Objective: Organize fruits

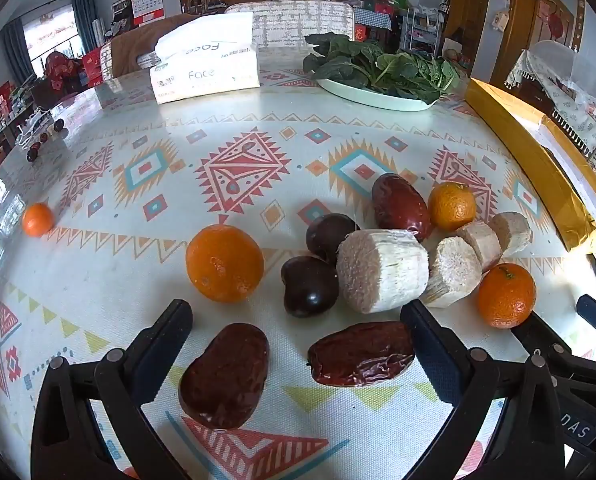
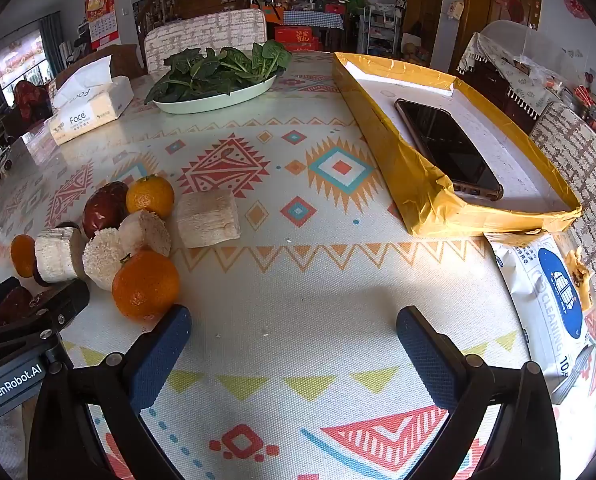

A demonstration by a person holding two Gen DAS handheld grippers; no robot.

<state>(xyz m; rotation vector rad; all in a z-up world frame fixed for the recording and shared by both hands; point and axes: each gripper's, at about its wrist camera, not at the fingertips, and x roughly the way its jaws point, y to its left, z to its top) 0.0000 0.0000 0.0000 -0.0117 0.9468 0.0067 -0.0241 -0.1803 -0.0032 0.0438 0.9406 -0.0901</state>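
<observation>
Red date (image 1: 361, 354) flat, long axis crosswise between open fingers (image 1: 169, 334).

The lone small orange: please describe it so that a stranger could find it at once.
On the patterned tablecloth, the fruit pile lies to the right. Far to its left, alone near the table edge, sits the small orange. Nothing touches it, unlike the other oranges.
</observation>
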